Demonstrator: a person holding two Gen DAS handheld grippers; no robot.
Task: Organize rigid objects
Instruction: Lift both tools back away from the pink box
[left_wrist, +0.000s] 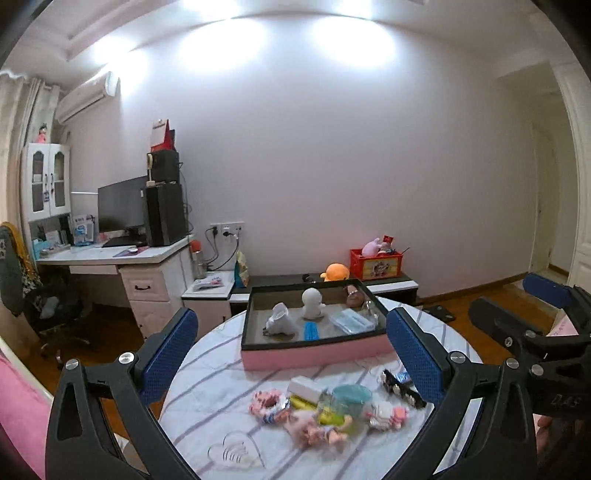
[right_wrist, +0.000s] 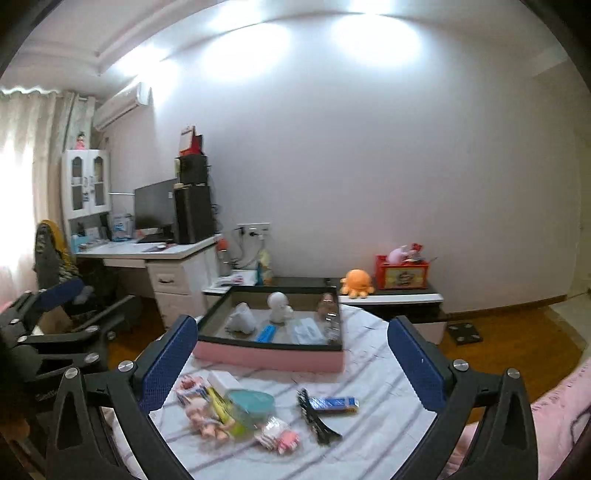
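Left gripper (left_wrist: 291, 354): jaws spread wide, nothing between the blue pads, held above the near edge of the round table (left_wrist: 207, 387). Right gripper (right_wrist: 291, 354): same, wide open and empty, just beside the left.

Below both, near the table's front, a loose heap of small items on the striped cloth: a teal-lidded clear jar (right_wrist: 250, 406), pink doll figures (right_wrist: 207, 421), a white block (right_wrist: 221, 380), a blue packet (right_wrist: 334, 403), a black comb-like clip (right_wrist: 317, 421).

Further back, the pink-sided tray (right_wrist: 269, 356) already holds a white round-headed figurine (right_wrist: 279, 306), a blue piece (right_wrist: 266, 333) and a clear case (right_wrist: 306, 332).

Handling judgement: all look light and stiff. The jar is probably smooth and slippery; grip across its body below the lid. The clip is thin and lies flat; pinch across its width. The figurine looks breakable.
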